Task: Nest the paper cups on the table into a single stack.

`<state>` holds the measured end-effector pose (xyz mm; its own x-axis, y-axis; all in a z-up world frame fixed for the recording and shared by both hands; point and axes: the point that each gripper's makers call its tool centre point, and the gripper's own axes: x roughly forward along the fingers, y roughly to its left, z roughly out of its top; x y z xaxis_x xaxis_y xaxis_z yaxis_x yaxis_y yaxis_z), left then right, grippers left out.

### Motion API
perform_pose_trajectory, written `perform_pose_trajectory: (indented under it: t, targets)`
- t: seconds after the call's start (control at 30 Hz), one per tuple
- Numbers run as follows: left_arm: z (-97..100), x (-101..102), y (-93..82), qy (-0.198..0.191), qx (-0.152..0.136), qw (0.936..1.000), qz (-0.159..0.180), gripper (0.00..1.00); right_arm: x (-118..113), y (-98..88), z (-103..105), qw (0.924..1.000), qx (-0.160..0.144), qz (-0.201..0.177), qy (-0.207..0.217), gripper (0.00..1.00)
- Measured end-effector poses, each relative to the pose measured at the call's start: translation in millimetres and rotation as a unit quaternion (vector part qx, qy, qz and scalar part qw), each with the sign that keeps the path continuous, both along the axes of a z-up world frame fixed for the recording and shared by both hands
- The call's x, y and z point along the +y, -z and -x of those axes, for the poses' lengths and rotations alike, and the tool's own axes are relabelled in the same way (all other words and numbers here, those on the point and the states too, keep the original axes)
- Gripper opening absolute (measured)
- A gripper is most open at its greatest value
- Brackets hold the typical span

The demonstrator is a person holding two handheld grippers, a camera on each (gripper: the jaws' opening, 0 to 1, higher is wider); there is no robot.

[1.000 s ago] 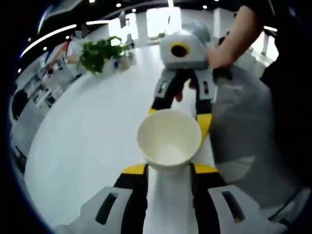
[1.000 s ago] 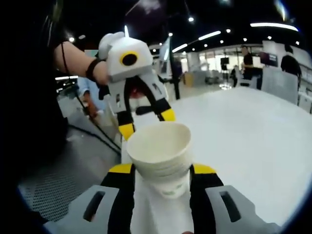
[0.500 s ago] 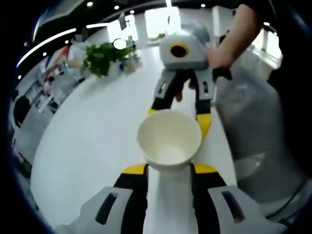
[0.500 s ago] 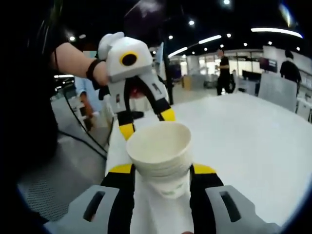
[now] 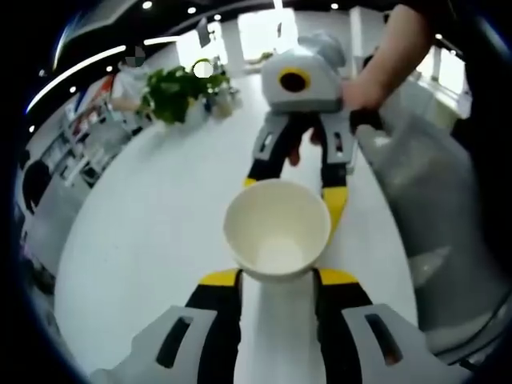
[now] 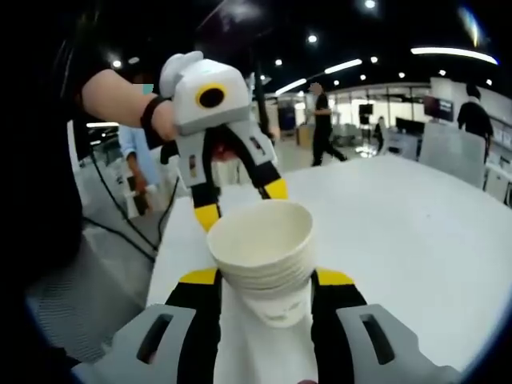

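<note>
Holding: nested cup stack [image 6: 262, 254], pinched between both claws above counter [image 6: 416, 232].
Left claw [image 5: 278, 276]: clamped on stack's near side.
Right claw [image 6: 264, 276]: clamped opposite, steadying stack.
Judgement: nesting apparently done; setting down remaining.

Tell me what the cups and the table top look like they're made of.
The cup stack looks like matte cream paper: thin rolled rims, layered edges, no gloss. The table looks like a smooth white laminate or painted top with a soft sheen; which one cannot be told.
</note>
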<state>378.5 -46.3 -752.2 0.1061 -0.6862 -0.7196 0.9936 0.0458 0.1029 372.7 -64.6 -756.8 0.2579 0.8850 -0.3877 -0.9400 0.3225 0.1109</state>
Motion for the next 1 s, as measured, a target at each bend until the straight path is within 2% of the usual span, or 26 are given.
perform_pose_trajectory:
  t: [0.6,1.0]
  targets:
    - [-42.5,1,16.9,-0.022,0.008,0.9997,0.001,0.35,2,15.2,-44,0.9999,0.004,-0.009,0.001,0.40]
    - [-56.7,-3,25.9,-0.026,0.018,0.9995,0.005,0.35,-2,25.4,-57,0.9999,0.012,-0.010,0.001,0.40]
